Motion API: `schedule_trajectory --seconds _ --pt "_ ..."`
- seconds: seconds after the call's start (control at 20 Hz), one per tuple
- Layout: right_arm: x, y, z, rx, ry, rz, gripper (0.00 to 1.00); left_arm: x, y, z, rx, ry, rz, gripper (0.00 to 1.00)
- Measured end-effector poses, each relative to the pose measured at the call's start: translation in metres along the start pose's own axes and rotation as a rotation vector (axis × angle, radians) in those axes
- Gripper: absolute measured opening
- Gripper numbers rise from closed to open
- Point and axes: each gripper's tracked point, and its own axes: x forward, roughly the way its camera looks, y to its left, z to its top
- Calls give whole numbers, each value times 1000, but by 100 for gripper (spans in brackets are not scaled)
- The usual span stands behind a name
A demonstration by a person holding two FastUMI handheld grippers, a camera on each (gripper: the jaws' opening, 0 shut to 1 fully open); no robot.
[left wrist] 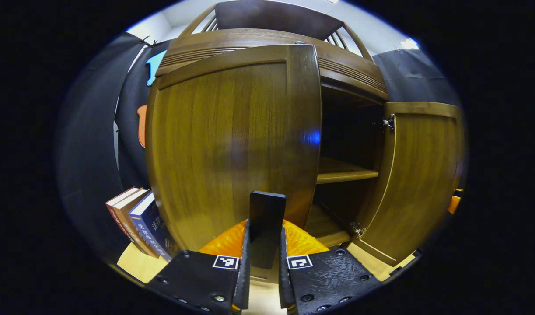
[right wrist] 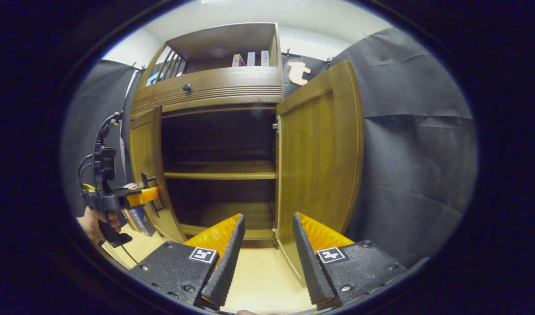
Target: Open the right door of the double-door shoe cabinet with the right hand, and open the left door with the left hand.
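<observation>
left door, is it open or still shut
Partly open. In the right gripper view the left door stands swung out from the cabinet, the shelf behind it exposed. The left gripper clamps its handle.

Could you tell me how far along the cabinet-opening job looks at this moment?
Done: the right door stands swung wide, and the right claw is open and holds nothing. In hand: the left claw is shut on the left door handle, with the left door partly swung out, shelves visible behind it. Left: swinging that door fully open, then letting go.
</observation>
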Motion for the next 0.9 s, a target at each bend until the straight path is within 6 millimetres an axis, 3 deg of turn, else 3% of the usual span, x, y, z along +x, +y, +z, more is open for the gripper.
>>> schedule_trajectory --seconds 0.6,0.9 --pt "15 25 3 -6 -23 73 70 -43 23 -7 -17 0 78 25" --pt "23 40 4 -6 -28 114 70 -69 44 -11 -8 1 142 25"
